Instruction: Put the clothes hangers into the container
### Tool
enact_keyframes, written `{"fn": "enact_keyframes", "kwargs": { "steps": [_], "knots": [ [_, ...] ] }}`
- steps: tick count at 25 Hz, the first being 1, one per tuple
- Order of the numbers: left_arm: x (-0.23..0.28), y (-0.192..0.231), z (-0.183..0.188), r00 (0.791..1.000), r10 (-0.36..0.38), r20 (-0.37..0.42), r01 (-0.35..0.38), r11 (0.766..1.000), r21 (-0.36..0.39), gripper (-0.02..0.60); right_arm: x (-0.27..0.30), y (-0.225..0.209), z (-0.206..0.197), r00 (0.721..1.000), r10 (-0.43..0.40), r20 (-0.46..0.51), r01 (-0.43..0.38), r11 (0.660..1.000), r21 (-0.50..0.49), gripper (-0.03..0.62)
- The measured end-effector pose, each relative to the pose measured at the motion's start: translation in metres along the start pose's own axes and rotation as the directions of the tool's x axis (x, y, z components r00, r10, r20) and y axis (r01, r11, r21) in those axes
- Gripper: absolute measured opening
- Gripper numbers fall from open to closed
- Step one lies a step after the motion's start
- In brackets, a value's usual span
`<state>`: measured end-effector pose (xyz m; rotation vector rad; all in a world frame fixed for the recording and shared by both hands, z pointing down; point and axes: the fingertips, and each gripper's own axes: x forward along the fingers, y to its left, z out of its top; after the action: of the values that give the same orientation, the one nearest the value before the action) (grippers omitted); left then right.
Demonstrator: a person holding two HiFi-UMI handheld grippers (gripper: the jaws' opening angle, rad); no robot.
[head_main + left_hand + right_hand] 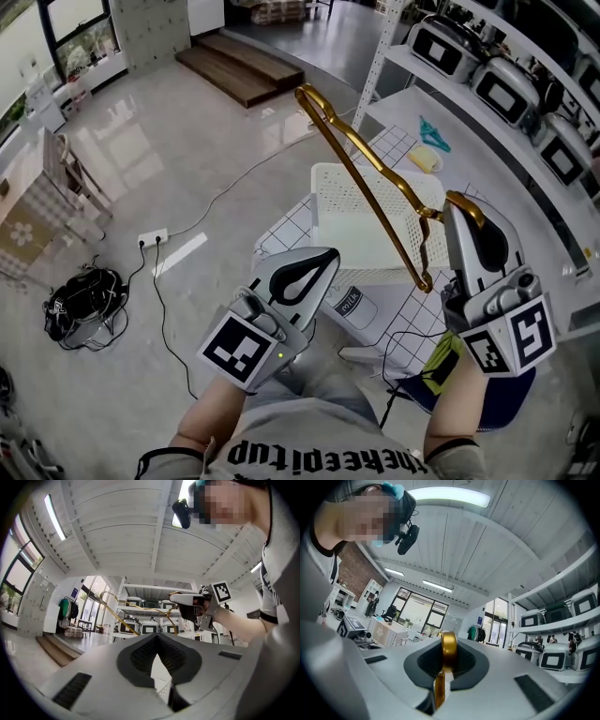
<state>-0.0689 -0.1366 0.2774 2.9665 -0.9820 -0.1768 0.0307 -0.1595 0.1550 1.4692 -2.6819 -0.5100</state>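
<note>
A gold metal clothes hanger [361, 155] slants up and to the left above the table. My right gripper [466, 204] is shut on its hook end; in the right gripper view the gold bar [439, 691] runs between the dark pads [419, 660]. Under the hanger, a white perforated basket [323, 202] stands on the checked tabletop. My left gripper [328, 255] hovers at the basket's near left corner, jaws shut and holding nothing. The left gripper view looks past its closed tips [158, 637] to the right gripper [190, 603] and the hanger [123, 620].
A milk carton [349, 305] lies on the table near the basket. Shelves with several cookers [506, 89] run along the right. Yellow and teal items [427, 155] sit behind the basket. A power strip [152, 239], cables and a black bag [84, 305] are on the floor at left.
</note>
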Motion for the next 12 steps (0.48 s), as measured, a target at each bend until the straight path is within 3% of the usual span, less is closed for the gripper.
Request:
{"fn": "enact_keyframes", "kwargs": {
  "steps": [12],
  "knots": [
    [0.031,0.009,-0.004,0.999,0.043,-0.008,-0.043,0.999,-0.002,0.014,0.019,-0.03,-0.015,0.999,0.048,-0.001,-0.048,0.999,-0.02,0.011]
  ]
}}
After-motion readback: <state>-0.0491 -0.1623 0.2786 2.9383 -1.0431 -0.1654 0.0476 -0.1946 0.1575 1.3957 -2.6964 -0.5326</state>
